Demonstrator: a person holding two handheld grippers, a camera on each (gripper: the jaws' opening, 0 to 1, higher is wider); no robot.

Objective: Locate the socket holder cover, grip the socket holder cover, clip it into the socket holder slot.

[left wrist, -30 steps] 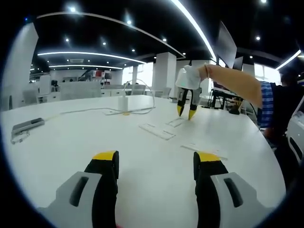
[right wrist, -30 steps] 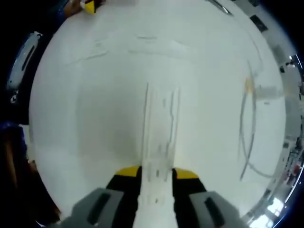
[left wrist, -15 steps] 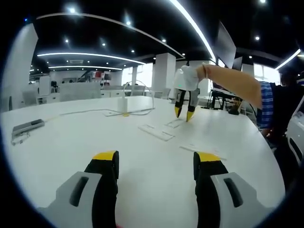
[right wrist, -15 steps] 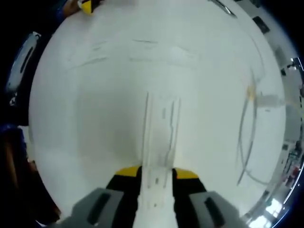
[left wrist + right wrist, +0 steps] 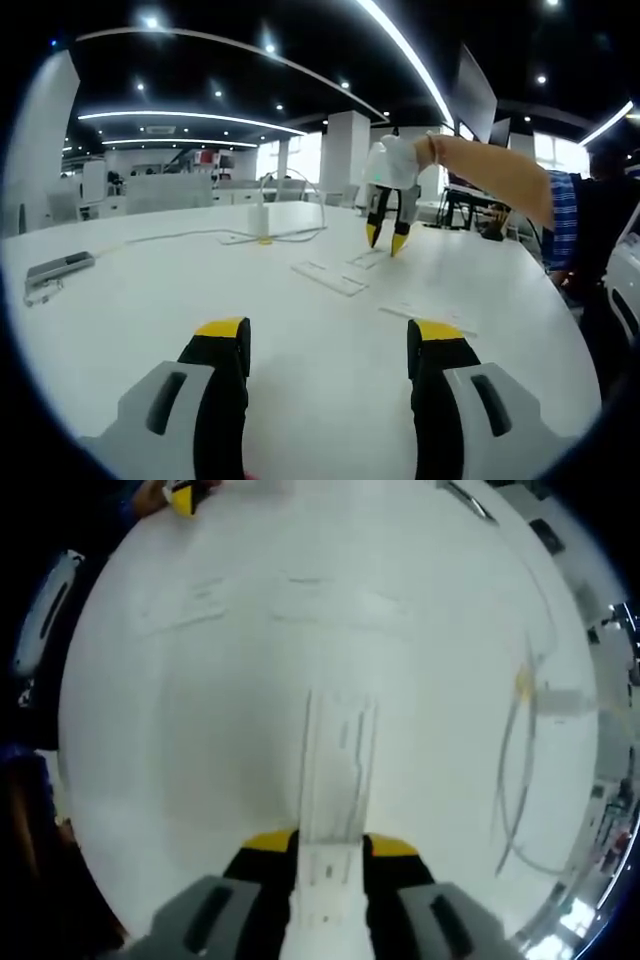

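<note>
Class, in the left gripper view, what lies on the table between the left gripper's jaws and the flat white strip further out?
Nothing: in the left gripper view the white table is bare from the left gripper out to the flat white strip.

We see a broad white worktop (image 5: 150, 300). Lying flat on it: a clear plastic strip (image 5: 330, 277) mid-surface, a second clear plastic piece (image 5: 428, 318) nearer us, a grey flat device (image 5: 58, 265) at the left, and a thin white looping cable (image 5: 210, 235) farther back.
</note>
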